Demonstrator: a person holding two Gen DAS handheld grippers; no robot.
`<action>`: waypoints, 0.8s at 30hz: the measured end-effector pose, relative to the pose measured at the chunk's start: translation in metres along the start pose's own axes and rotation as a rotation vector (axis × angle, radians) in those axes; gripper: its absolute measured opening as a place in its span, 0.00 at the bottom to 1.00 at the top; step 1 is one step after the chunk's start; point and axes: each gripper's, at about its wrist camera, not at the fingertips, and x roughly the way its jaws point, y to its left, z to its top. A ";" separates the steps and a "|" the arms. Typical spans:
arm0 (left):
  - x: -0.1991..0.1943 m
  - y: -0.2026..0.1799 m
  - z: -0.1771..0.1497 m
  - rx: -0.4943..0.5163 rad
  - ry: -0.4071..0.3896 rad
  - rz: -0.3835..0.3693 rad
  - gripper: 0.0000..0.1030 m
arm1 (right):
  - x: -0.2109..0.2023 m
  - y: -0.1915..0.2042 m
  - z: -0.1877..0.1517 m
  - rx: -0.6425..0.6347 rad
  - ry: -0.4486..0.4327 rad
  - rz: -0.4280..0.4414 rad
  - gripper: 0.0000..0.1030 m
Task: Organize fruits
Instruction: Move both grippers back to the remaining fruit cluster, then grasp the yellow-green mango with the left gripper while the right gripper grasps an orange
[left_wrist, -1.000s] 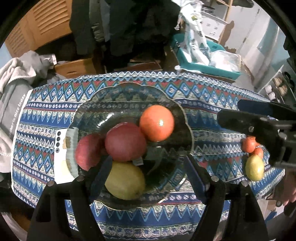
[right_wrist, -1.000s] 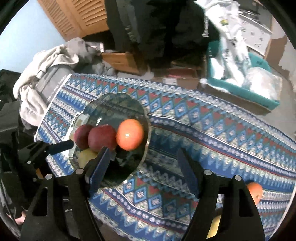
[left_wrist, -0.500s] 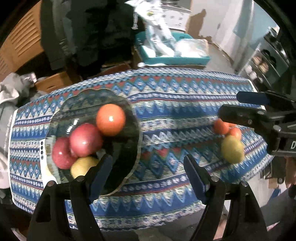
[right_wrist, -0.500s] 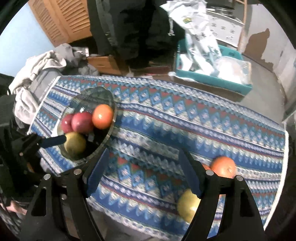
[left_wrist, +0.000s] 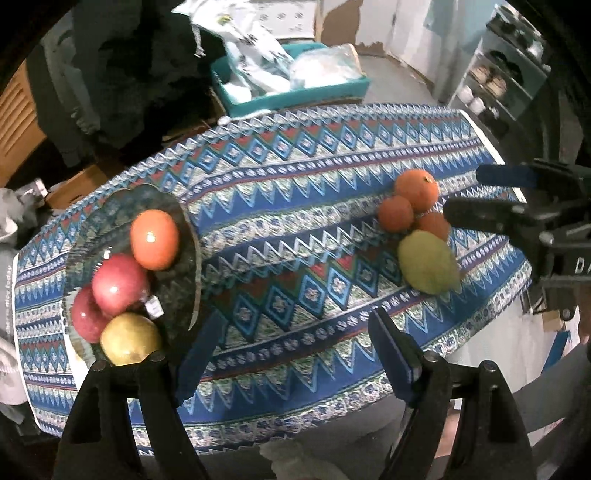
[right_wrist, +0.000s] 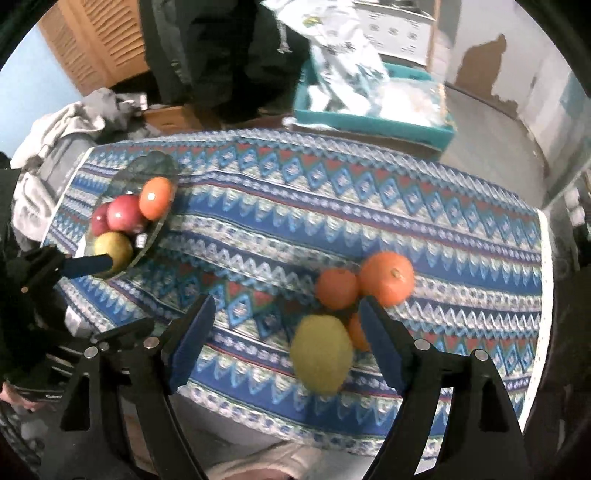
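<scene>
A dark glass plate (left_wrist: 184, 236) at the table's left holds an orange (left_wrist: 154, 239), two red apples (left_wrist: 119, 283) and a yellow-green fruit (left_wrist: 129, 339); the plate also shows in the right wrist view (right_wrist: 151, 166). At the right lie three oranges (right_wrist: 386, 273) and a yellow-green fruit (right_wrist: 321, 356), also in the left wrist view (left_wrist: 428, 262). My left gripper (left_wrist: 295, 325) is open and empty over the table's front middle. My right gripper (right_wrist: 288, 314) is open and empty just in front of the loose fruit.
The table wears a blue patterned cloth (left_wrist: 295, 206). Behind it stand a teal bin with bags (left_wrist: 291, 85), a cardboard box (right_wrist: 173, 118), dark hanging clothes and a grey garment (right_wrist: 62, 129). Shelves stand at the far right (left_wrist: 498, 81).
Both grippers have swung right, away from the plate. The loose fruit at the table's right has come closer in both views. Both jaws stay open.
</scene>
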 end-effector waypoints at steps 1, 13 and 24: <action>0.003 -0.002 0.000 0.002 0.009 -0.001 0.80 | 0.001 -0.003 -0.002 0.005 0.006 -0.003 0.78; 0.031 -0.030 0.010 -0.023 0.063 -0.051 0.80 | 0.006 -0.060 -0.036 0.088 0.038 -0.076 0.78; 0.058 -0.080 0.029 -0.007 0.105 -0.108 0.83 | 0.020 -0.113 -0.061 0.177 0.089 -0.134 0.78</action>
